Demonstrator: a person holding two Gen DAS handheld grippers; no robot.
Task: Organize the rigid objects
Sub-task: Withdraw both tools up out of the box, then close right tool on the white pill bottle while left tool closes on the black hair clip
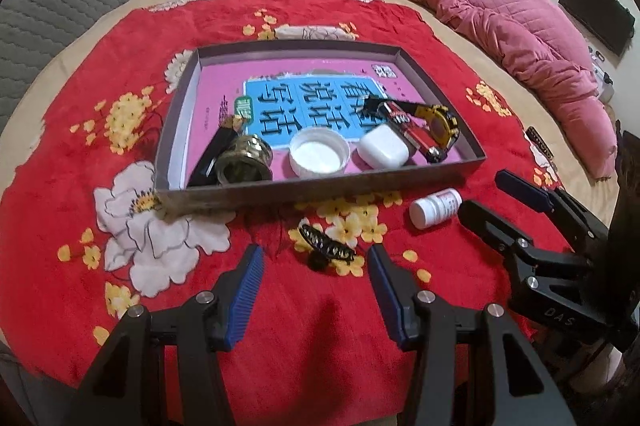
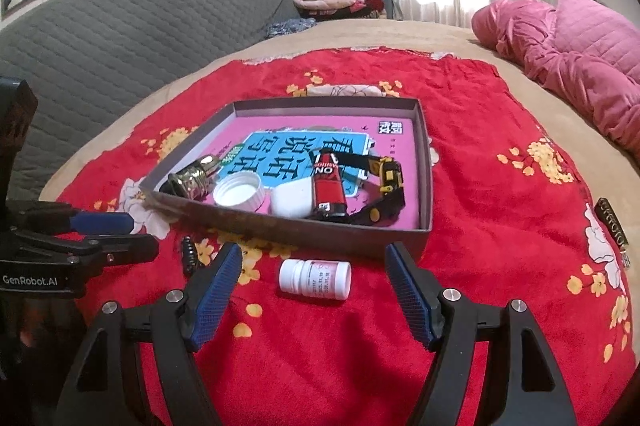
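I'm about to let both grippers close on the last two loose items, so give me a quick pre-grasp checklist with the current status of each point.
1. Left gripper jaws open: ok.
2. Black patterned hair clip lies between the left jaws: ok.
3. Right gripper jaws open: ok.
4. Small white plastic pill bottle, on its side, centred between the right jaws: ok.
5. Free space in the shallow grey cardboard box: ok.
6. Grippers clear of each other: ok.
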